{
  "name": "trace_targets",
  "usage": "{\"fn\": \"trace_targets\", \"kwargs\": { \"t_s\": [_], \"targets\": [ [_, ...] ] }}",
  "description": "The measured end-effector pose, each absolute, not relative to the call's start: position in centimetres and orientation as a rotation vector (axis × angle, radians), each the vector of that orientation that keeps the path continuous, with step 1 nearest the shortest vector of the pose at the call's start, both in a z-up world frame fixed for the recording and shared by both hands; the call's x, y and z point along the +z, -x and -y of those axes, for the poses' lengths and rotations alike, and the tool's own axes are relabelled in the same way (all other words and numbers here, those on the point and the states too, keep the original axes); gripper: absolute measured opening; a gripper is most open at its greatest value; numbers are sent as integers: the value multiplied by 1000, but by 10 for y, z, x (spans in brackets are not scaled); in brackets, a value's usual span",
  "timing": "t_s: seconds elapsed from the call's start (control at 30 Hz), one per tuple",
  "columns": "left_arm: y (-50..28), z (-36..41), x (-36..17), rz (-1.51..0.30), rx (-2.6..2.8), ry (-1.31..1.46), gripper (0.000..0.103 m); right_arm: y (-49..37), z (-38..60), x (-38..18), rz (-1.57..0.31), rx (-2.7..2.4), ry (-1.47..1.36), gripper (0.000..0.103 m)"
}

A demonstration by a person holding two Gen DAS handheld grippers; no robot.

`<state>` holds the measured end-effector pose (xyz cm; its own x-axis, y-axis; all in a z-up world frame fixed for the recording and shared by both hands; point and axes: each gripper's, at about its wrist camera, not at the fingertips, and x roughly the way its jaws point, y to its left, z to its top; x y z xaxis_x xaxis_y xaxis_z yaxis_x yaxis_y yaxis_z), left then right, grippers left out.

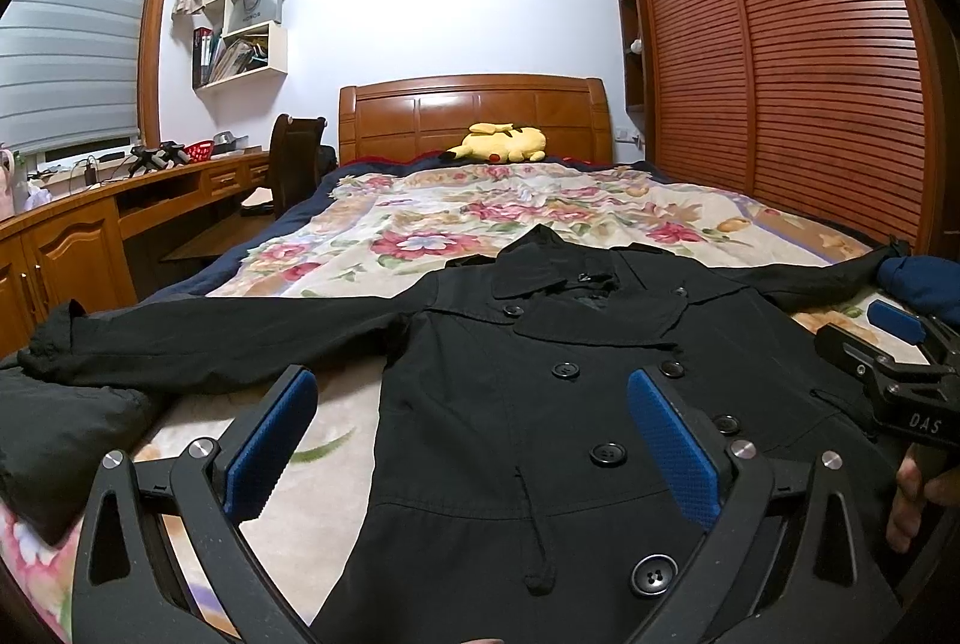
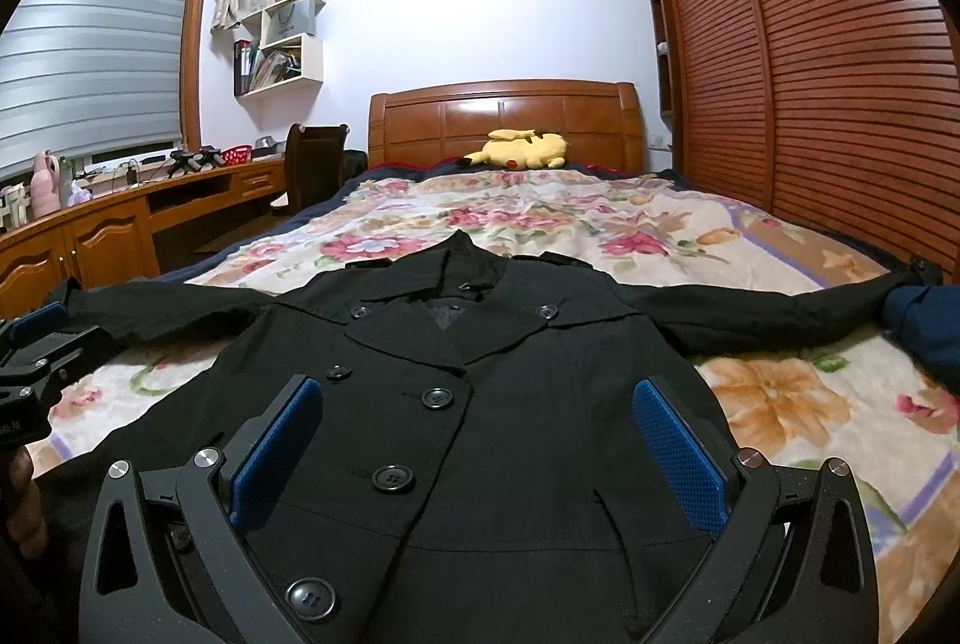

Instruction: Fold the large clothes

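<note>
A black double-breasted coat (image 1: 540, 404) (image 2: 480, 374) lies face up on the flowered bedspread (image 1: 420, 218) (image 2: 540, 212), collar toward the headboard, both sleeves spread out to the sides. My left gripper (image 1: 474, 392) hovers open over the coat's lower front, blue pads wide apart, nothing between them. My right gripper (image 2: 480, 404) stands open above the coat's right lower front, also empty. In the left wrist view the right gripper (image 1: 900, 344) shows at the right edge with a hand under it. The left gripper's blue pad (image 2: 36, 317) shows at the left edge of the right wrist view.
A yellow plush toy (image 1: 504, 143) (image 2: 525, 149) rests by the wooden headboard (image 1: 474, 110). A dark blue bundle (image 1: 924, 278) (image 2: 924, 326) lies at the right sleeve's end. Another black garment (image 1: 54, 434) sits at the bed's left corner. A desk and chair (image 1: 294, 158) stand left, louvered wardrobe doors (image 1: 810, 74) right.
</note>
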<state>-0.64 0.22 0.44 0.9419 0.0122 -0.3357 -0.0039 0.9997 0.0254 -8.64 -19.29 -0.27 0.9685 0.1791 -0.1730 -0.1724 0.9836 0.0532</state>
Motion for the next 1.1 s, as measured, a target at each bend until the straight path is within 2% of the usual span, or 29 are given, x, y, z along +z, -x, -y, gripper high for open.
{"fn": "trace_targets", "kwargs": {
  "t_s": [1.1],
  "targets": [
    [7,-3,5,-341,8,-27,103,86,195,-3,-178,177,-43,103]
  ]
}}
